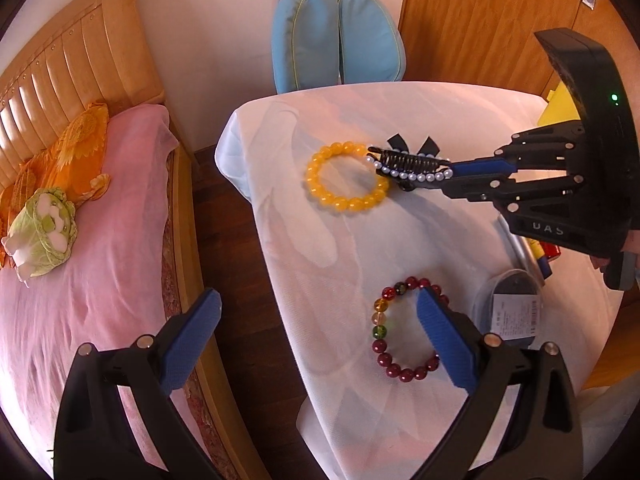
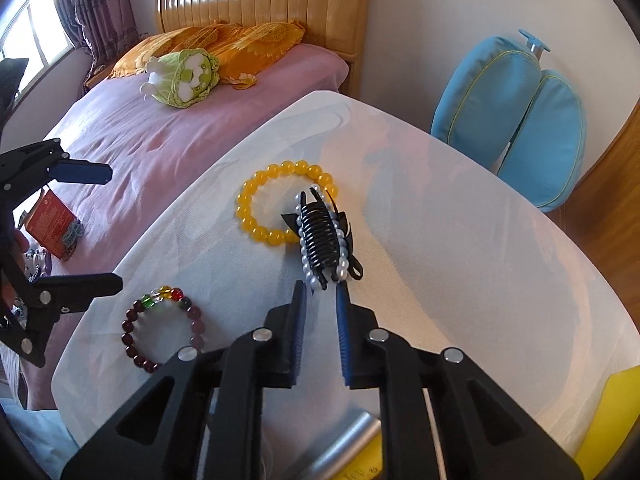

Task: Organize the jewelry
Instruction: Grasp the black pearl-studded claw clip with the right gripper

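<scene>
Item count on the white-covered table (image 2: 460,240):
- Bead bracelets: two, namely one yellow bead bracelet (image 2: 256,220) and one dark red bracelet with several multicoloured beads (image 2: 132,336).
- Hair clips: one black comb-toothed hair clip edged with white pearls (image 2: 322,240).

On the pink bed (image 2: 160,140): one green cabbage-shaped plush toy (image 2: 184,76).

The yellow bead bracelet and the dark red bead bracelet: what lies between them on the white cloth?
Nothing: between the yellow bead bracelet and the dark red bead bracelet only bare white cloth shows, in both wrist views.
</scene>
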